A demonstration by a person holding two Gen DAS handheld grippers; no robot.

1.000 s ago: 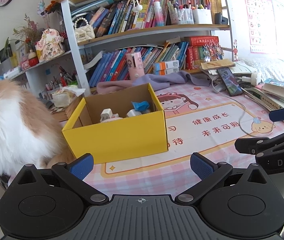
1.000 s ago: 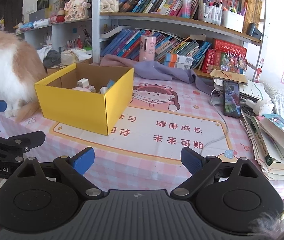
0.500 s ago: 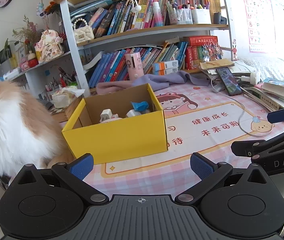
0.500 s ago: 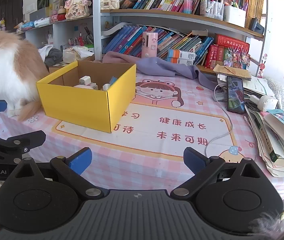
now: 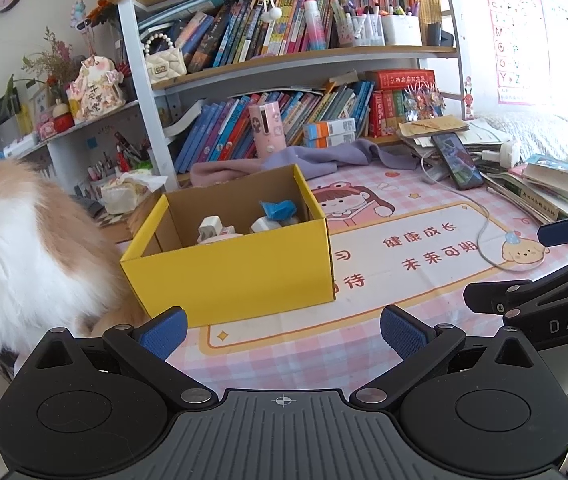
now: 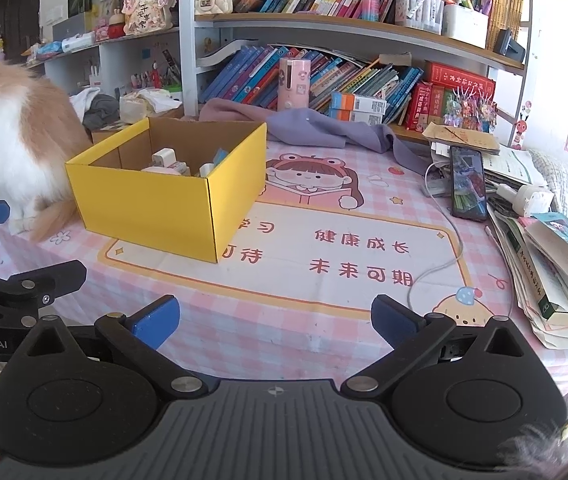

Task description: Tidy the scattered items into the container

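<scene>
A yellow cardboard box [image 5: 235, 272] [image 6: 151, 200] stands open-topped on the pink checked tablecloth [image 5: 324, 344] [image 6: 284, 320]. Inside lie a white plug [image 5: 209, 229] [image 6: 163, 158], other small white items and a blue crumpled piece [image 5: 277, 209]. My left gripper [image 5: 283, 330] is near the table's front edge, just in front of the box, open and empty. My right gripper [image 6: 275, 322] hovers right of the box; its jaws are opening, with nothing between them. Each gripper shows at the edge of the other's view.
A fluffy orange-and-white cat [image 5: 11, 256] [image 6: 7, 140] sits against the box's left side. A phone [image 6: 468, 184] on a white cable [image 6: 444, 256], a white charger [image 6: 532, 200], stacked books [image 6: 556, 272] and a purple cloth [image 6: 324, 128] crowd the right and back. Bookshelves [image 5: 284, 60] stand behind.
The right gripper's fingers have spread slightly wider. Both views have shifted a little; the box and cat stay where they were.
</scene>
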